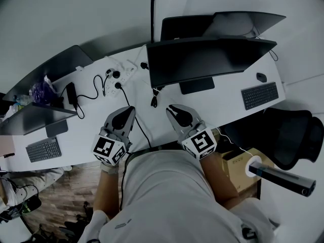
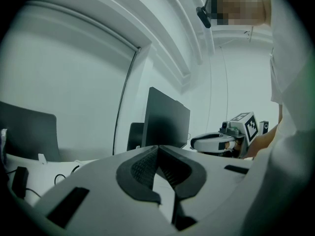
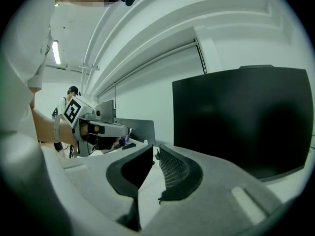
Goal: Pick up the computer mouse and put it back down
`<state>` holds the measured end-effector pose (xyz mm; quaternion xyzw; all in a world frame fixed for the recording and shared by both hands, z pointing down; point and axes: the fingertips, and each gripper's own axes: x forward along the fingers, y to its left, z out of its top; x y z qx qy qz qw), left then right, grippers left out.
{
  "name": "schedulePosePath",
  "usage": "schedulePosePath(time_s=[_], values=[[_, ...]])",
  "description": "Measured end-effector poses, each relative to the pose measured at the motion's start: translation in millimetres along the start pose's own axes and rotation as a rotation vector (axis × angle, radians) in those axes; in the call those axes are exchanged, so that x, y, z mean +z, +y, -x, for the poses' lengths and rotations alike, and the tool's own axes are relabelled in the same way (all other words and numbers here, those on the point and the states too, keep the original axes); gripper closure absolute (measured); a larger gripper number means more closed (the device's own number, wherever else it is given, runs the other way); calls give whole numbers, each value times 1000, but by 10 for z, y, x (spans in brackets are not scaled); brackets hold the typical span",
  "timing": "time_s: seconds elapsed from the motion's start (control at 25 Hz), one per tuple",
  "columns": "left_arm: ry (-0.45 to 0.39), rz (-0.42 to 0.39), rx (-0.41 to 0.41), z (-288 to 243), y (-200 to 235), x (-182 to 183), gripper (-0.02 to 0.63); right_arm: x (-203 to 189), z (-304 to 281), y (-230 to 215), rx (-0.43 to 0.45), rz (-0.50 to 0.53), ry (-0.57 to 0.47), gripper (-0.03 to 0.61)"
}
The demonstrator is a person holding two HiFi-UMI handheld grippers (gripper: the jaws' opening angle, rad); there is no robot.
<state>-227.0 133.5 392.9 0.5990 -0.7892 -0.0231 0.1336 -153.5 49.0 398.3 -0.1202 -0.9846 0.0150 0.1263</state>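
left gripper (image 1: 127,113) and right gripper (image 1: 173,110) hovered side by side above the desk (image 1: 223,105), both closed on nothing, pointing forward.

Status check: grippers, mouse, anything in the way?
Left gripper shut, empty. Right gripper shut, empty. Mouse untouched on desk, far right near keyboard. Nothing blocking it.

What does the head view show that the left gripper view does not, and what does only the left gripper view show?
Only the head view: the computer mouse beside a keyboard at the desk's right end, a power strip and an office chair. Only the left gripper view: the ribbed pads of the left gripper meeting, nothing between them. Both: the left gripper, the right gripper, the big dark monitor and the white desk.
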Motion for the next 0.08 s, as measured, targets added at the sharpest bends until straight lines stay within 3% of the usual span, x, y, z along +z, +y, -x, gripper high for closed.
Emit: schedulePosePath(time_s=[0.08], values=[[2,0,0,8,-10,-7,612,2,14,10,0,2,-1,554]])
